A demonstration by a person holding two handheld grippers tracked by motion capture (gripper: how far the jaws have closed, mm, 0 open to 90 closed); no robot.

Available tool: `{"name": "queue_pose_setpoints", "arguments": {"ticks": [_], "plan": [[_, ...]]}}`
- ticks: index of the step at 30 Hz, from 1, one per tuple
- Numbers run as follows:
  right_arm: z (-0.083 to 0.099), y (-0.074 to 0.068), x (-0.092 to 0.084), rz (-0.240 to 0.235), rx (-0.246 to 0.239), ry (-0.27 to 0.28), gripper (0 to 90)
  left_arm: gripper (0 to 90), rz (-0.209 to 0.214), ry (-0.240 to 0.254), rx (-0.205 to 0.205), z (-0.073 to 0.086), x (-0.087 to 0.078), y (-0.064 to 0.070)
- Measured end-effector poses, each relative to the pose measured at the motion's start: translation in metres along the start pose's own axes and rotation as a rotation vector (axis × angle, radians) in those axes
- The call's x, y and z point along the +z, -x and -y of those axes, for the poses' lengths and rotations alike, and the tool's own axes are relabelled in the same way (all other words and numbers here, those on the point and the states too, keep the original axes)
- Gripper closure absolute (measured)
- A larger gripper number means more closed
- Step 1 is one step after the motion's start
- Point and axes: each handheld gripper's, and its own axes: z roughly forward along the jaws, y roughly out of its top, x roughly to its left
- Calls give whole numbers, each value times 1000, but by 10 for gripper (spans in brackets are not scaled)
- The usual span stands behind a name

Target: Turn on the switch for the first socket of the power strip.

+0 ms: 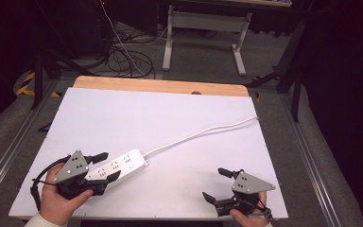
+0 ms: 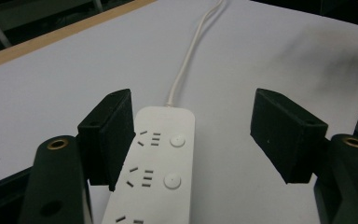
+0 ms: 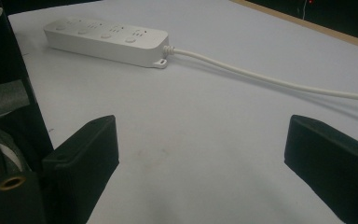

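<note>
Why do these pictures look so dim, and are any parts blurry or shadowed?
High view: the white table board is evenly lit, the surroundings dark. Left gripper view: the white plastic power strip is sharp, with a soft dark smudge of shadow on the board at upper right. Right gripper view: the near black jaws look soft; the white cable casts a faint shadow.

The right gripper (image 3: 200, 163) holds its jaws wide apart above the white table (image 3: 205, 116). Farther off lies a white power strip (image 3: 106, 39), its cord (image 3: 270, 81) trailing right.
</note>
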Motion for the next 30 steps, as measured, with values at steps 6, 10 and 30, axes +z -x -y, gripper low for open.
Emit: {"name": "queue_pose_setpoints", "arguments": {"ticks": [6, 10, 30], "plan": [[0, -1, 1, -7, -2, -2, 106, 320, 20, -6, 9, -8, 11, 2], [0, 0, 0, -7, -4, 0, 106, 330, 34, -13, 12, -12, 18, 4], [1, 0, 0, -12, -9, 0, 106, 490, 89, -56, 12, -23, 50, 2]]}}
